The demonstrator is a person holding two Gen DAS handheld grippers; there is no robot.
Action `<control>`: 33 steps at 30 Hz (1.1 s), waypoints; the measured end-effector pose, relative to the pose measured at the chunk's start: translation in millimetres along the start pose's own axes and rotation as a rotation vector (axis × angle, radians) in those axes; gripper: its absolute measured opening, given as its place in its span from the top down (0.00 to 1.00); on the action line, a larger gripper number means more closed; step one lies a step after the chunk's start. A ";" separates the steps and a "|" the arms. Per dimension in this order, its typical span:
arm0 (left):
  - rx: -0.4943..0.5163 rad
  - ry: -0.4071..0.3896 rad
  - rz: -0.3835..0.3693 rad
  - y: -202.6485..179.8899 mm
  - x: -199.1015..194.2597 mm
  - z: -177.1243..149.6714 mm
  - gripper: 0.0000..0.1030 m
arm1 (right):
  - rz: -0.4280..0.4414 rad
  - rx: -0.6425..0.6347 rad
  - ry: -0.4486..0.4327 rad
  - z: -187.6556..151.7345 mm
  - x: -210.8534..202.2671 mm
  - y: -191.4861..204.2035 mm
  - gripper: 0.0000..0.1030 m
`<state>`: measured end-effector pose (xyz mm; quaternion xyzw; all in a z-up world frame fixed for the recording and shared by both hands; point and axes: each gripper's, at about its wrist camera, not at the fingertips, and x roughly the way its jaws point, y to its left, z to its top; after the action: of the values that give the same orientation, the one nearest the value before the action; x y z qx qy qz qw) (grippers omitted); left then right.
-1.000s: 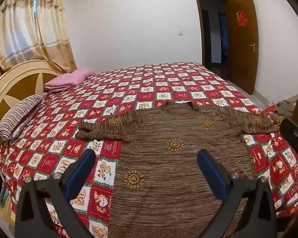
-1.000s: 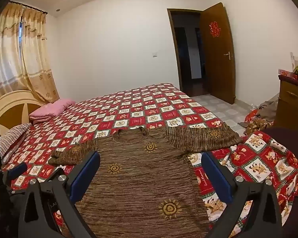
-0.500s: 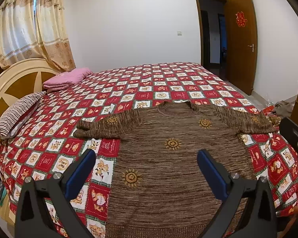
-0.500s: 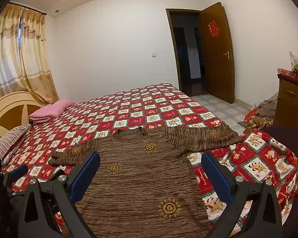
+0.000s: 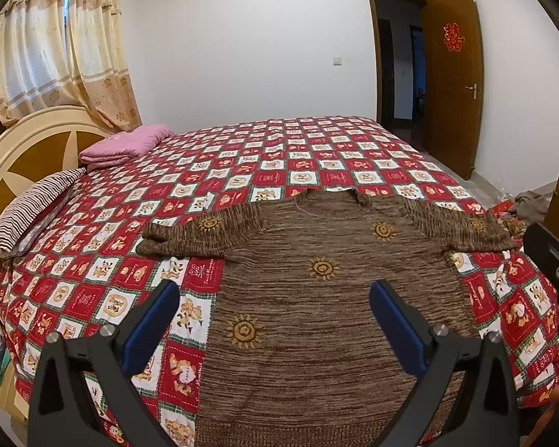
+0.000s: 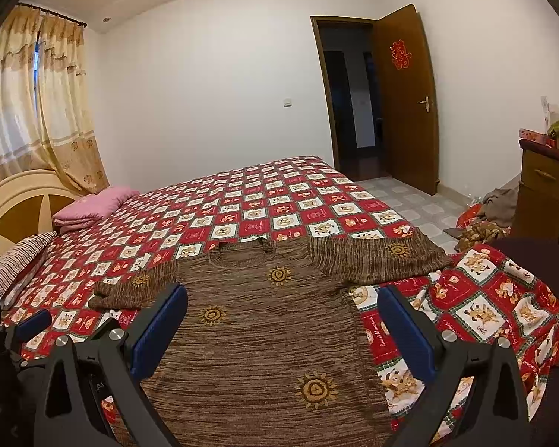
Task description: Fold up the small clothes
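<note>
Brown knit w/ yellow sun motifs: the sweater [image 5: 316, 298], one item, laid flat front-up on the quilt [image 5: 242, 171], hem toward us, neck toward the far side of the bed. We list L to R.

Headboard [image 5: 22, 156], cream and tan, far left. Striped pillow [image 5: 29, 205] against it; pink blanket [image 5: 123, 145], folded, further along the head end. Both well apart from the work area, so we judge they won't snag a fold.

Left sleeve [image 5: 190, 234]: spread sideways, cuff end slightly bunched. Likely spread out so each sleeve can be turned in over the body first.

Left gripper [image 5: 272, 316]: jaws wide apart, nothing in them, hovering above the lower body near the hem. Blue pads [image 5: 152, 324] straddle the sweater's left edge; no contact we can see.

Right gripper [image 6: 283, 320]: likewise spread wide, empty, over the sweater's right half.

Right sleeve [image 6: 376, 260]: spread flat, cuff reaching the bed's edge, where the quilt drapes down.

Door [image 6: 406, 97], open; dresser [image 6: 544, 193] far right; clothes heap [image 6: 495, 208] on floor beside it.

Status, our est.: no fold made yet. Both tools are poised for a first pick, prob. sleeve or hem corners.
</note>
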<state>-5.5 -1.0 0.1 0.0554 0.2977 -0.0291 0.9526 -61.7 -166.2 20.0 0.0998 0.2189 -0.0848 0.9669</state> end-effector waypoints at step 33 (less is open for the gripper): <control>-0.003 0.010 -0.002 0.5 2.4 -2.9 0.00 | 0.000 -0.004 0.021 -3.6 3.9 4.7 0.01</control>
<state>-5.2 -0.2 -3.6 0.0537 0.3027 -0.0292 0.9511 -58.7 -161.4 15.8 0.0988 0.2291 -0.0835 0.9648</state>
